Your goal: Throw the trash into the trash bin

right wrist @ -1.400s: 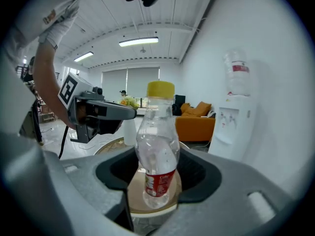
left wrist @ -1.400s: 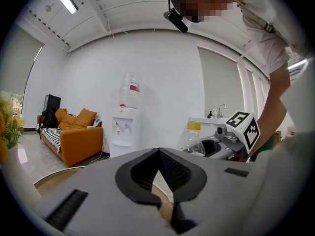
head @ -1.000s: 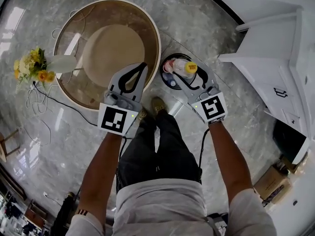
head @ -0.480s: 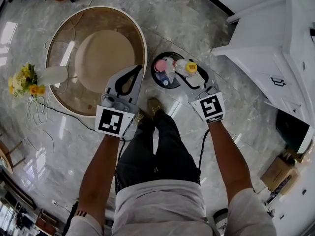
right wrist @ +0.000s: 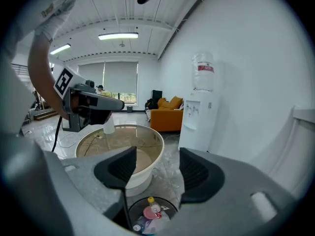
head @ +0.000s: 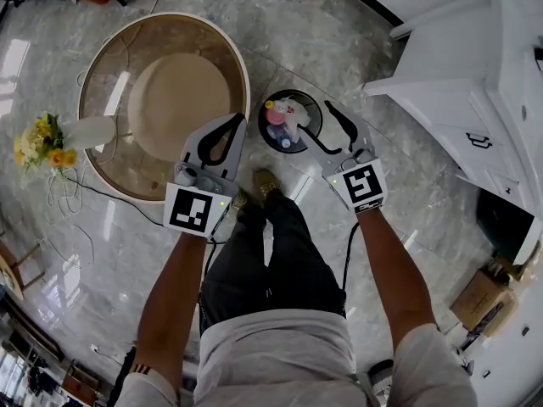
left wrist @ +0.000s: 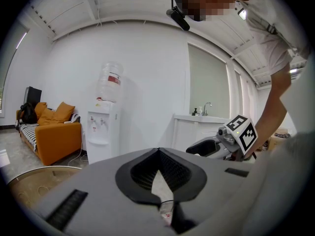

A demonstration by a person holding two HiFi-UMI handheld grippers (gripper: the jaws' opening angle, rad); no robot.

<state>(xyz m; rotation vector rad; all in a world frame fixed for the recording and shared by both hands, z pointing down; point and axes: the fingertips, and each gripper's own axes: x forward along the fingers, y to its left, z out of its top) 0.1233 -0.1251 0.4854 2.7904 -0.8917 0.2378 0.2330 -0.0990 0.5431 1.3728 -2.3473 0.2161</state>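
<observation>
The black round trash bin stands on the marble floor and holds several bottles. Among them lies a bottle with a yellow cap, seen from above in the right gripper view as the same bottle inside the bin. My right gripper hangs over the bin; its jaws have just been opening and nothing is between them. My left gripper is to the bin's left, over the table's edge, jaws shut with the tips touching and nothing held.
A round glass table with a beige base is left of the bin, with a vase of yellow flowers and cables beside it. A white cabinet stands at the right, a cardboard box lower right. A water dispenser stands by the wall.
The yellow-capped bottle that the right gripper held has dropped into the bin, and the right jaws have opened. Both grippers shifted a little early on and then held still.
</observation>
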